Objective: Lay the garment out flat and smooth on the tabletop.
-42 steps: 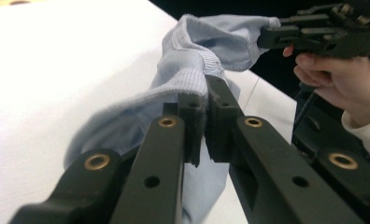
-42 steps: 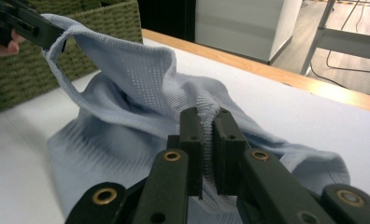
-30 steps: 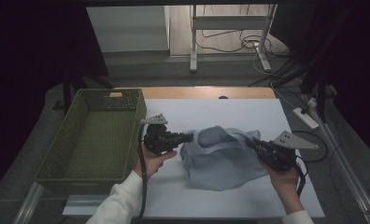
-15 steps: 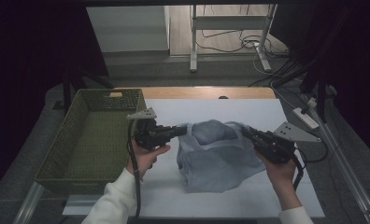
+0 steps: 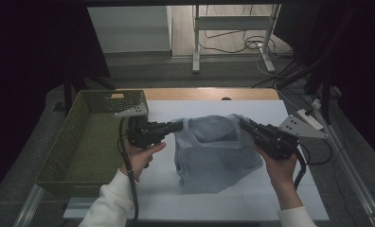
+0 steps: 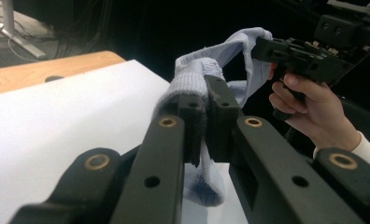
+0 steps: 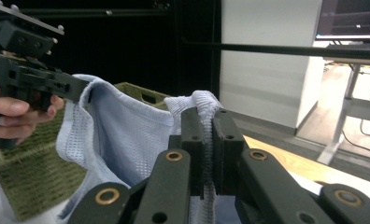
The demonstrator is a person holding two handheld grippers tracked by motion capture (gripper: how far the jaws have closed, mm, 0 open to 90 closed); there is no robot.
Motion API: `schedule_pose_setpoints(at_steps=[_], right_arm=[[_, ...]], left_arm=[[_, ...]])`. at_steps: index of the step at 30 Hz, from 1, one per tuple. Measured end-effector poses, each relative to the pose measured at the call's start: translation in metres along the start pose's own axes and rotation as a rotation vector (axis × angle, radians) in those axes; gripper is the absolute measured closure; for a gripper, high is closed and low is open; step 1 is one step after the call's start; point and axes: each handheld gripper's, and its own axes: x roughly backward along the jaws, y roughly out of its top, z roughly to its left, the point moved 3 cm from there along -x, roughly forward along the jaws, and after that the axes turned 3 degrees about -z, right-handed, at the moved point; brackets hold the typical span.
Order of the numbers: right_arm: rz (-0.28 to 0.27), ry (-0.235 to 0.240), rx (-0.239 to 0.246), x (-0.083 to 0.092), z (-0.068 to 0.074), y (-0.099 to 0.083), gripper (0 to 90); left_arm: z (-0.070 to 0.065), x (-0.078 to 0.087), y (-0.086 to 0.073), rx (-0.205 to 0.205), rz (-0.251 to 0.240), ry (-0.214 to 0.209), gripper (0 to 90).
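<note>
Your light blue mesh garment [image 5: 214,151] is soft, light and limp, so hold it by the thicker ribbed edge, well apart. The left tongs [image 5: 178,126] and right tongs [image 5: 245,126] each pinch an upper corner, and the cloth hangs between them, its hem on the white tabletop [image 5: 271,203] beside the green basket [image 5: 76,156]. Both forearms angle inward, tongs facing each other.

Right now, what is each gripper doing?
Left gripper: shut on the pale blue mesh-knit garment.
Right gripper: shut on the same garment's other edge.
</note>
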Motion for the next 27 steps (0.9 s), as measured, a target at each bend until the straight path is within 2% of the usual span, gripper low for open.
schedule_pose_setpoints(at_steps=[11, 21, 27], right_arm=[[-0.062, 0.028, 0.009, 0.002, 0.011, 0.018, 85.0], [-0.109, 0.045, 0.014, 0.002, 0.015, 0.031, 85.1], [-0.136, 0.056, 0.036, -0.001, 0.017, 0.04, 85.0]], left_arm=[[-0.007, 0.019, 0.013, -0.014, -0.062, -0.01, 85.5], [-0.011, 0.033, 0.022, -0.028, -0.105, -0.011, 85.5], [-0.012, 0.042, 0.027, -0.037, -0.133, -0.017, 85.5]])
